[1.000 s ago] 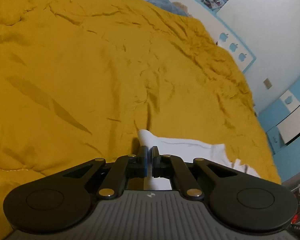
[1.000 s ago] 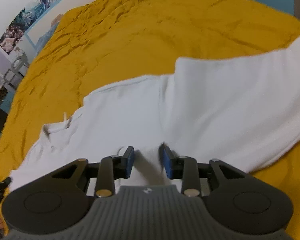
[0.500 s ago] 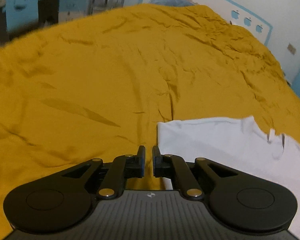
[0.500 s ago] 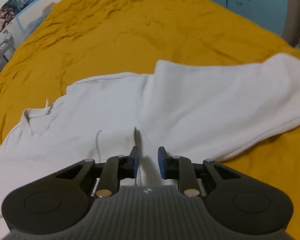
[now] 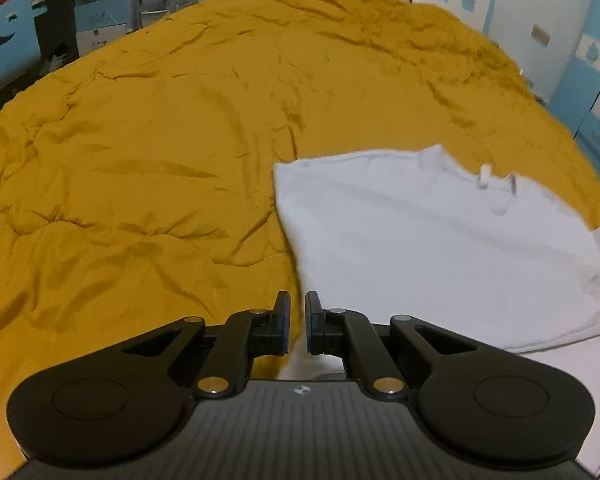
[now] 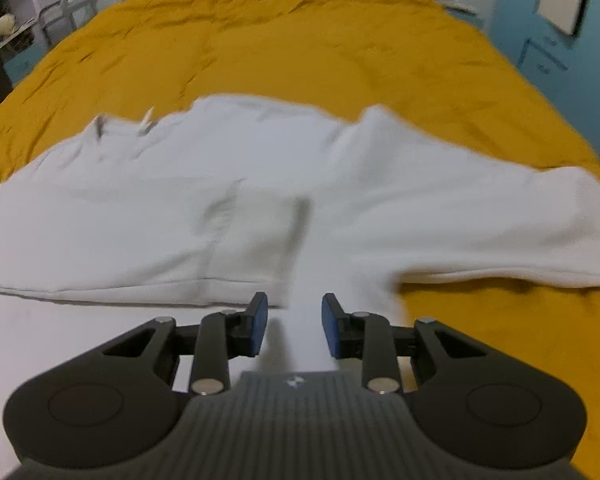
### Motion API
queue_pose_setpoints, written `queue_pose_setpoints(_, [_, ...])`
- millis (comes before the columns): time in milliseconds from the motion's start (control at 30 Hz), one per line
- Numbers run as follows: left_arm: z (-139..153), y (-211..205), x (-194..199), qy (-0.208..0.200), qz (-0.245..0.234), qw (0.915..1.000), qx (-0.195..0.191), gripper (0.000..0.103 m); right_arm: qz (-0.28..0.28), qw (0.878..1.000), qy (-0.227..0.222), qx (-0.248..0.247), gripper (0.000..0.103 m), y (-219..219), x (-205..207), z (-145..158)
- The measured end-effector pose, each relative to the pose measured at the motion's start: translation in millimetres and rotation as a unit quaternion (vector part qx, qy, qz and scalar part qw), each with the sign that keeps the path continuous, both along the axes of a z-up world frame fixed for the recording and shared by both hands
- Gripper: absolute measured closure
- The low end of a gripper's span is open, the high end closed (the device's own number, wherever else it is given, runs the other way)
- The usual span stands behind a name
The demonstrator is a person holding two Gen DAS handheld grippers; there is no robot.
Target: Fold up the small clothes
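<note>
one white shirt point(image 6: 260, 184) lies spread on the yellow bedspread point(image 5: 160, 160), one side already folded over, a sleeve still trailing off to the right. the right gripper point(image 6: 294, 322) has just been parting its jaws, with cloth under the gap but no pad pressing it. the left gripper point(image 5: 297, 322) hangs at the shirt's left edge, its jaws all but together, pinching nothing. the risk: a lifting finger could snag the loose layer and drag the fold open, or the soft bedspread could let the next crease skew.
</note>
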State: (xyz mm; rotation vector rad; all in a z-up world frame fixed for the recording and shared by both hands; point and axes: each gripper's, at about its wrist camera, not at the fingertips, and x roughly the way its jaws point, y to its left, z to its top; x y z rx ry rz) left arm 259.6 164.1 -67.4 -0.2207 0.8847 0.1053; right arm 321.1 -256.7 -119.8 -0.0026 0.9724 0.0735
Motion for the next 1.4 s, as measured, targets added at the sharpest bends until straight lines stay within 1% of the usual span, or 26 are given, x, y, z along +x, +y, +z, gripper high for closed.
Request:
queue_pose_setpoints(67, [5.1,-4.3,-3.4,-0.007,0.002,1.0,0.001,0.093,-0.027,1.0,-0.008,-0.007,0.078,-28.9,-10.3,14.3])
queue_pose_setpoints(133, [6.9,-7.5,-3.7,-0.007,0.004,1.0,0.001,0.093,-0.067,0.998,-0.009,0.006,0.076,-67.1,-19.9,29.7])
queue_pose_setpoints(200, [6.5,-10.0,-2.9,-0.006,0.007,0.9999,-0.005,0.093,-0.113,0.993,-0.01,0.015,0.076,-111.6,-29.8,43.4])
queue_pose_setpoints(267, [5.2,-13.9,-3.5,-0.007,0.011,0.9999,-0.011,0.093,-0.149,0.989,-0.013,0.015,0.072,-148.3,-37.2,53.5])
queue_pose_setpoints(333, [2.9,-17.2,-1.7,-0.008,0.016,0.9997,-0.015,0.093,-0.18,0.983,-0.019,0.014,0.064,-182.5,-47.1,64.7])
queue_pose_setpoints(367, [1.9,-19.2,-1.6,-0.008,0.018,0.9997,-0.017,0.093,-0.195,0.98,-0.021,0.015,0.062,-198.8,-50.2,67.5])
queue_pose_setpoints(433, [-1.1,-22.2,0.0,-0.005,0.024,0.9995,-0.02,0.093,-0.226,0.973,-0.025,0.033,0.049,-229.5,-56.0,68.3])
queue_pose_setpoints(467, [-2.3,-23.4,-0.1,-0.004,0.026,0.9995,-0.019,0.093,-0.244,0.968,-0.028,0.048,0.047,-243.3,-56.6,65.7])
queue_pose_setpoints(533, [-4.7,-25.1,0.9,-0.001,0.029,0.9994,-0.018,0.093,-0.282,0.956,-0.033,0.079,0.047,-269.4,-55.4,55.3])
queue_pose_setpoints(667, [-9.7,-24.3,2.9,-0.001,0.039,0.9991,-0.017,0.093,-0.346,0.93,-0.037,0.12,0.047,-310.9,-46.0,22.4])
queue_pose_setpoints(767, [-14.5,-24.1,6.9,0.001,0.047,0.9987,-0.017,0.093,-0.374,0.915,-0.034,0.145,0.047,-323.7,-30.0,-1.7])
queue_pose_setpoints(867, [-18.3,-25.0,10.6,0.002,0.053,0.9985,-0.016,0.092,-0.391,0.905,-0.029,0.162,0.047,-335.7,-7.7,-23.3])
queue_pose_setpoints(1000, [-24.2,-26.5,13.2,0.005,0.057,0.9983,-0.016,0.09,-0.416,0.888,-0.033,0.194,0.046,-351.0,14.7,-43.9])
queue_pose_setpoints(1067, [-26.8,-27.0,14.2,0.008,0.058,0.9982,-0.015,0.089,-0.429,0.88,-0.038,0.201,0.05,-355.5,25.8,-53.8])
queue_pose_setpoints(1100, [-28.0,-27.2,14.7,0.008,0.058,0.9982,-0.015,0.089,-0.432,0.879,-0.042,0.2,0.06,-354.9,30.2,-56.4])
queue_pose_setpoints(1133, [-28.9,-26.8,14.7,0.008,0.058,0.9982,-0.015,0.089,-0.43,0.881,-0.043,0.193,0.079,-353.4,35.2,-58.3])
queue_pose_setpoints(1200, [-29.2,-25.8,14.5,0.007,0.058,0.9981,-0.019,0.089,-0.428,0.886,-0.051,0.168,0.099,-348.0,43.3,-55.6])
queue_pose_setpoints(1233, [-29.0,-25.2,14.2,0.006,0.058,0.9981,-0.021,0.089,-0.423,0.889,-0.062,0.162,0.1,-343.5,44.8,-50.9])
queue_pose_setpoints(1267, [-28.8,-25.0,14.0,0.005,0.058,0.998,-0.022,0.089,-0.416,0.894,-0.079,0.144,0.1,-335.8,46.5,-43.4])
queue_pose_setpoints(1333, [-28.5,-23.3,12.4,0.001,0.058,0.998,-0.027,0.089,-0.39,0.908,-0.104,0.113,0.101,-317.3,50.3,-26.5])
queue_pose_setpoints(1400, [-28.1,-22.2,10.9,-0.003,0.058,0.9978,-0.032,0.089,-0.355,0.922,-0.12,0.101,0.101,-293.7,53.9,-5.1])
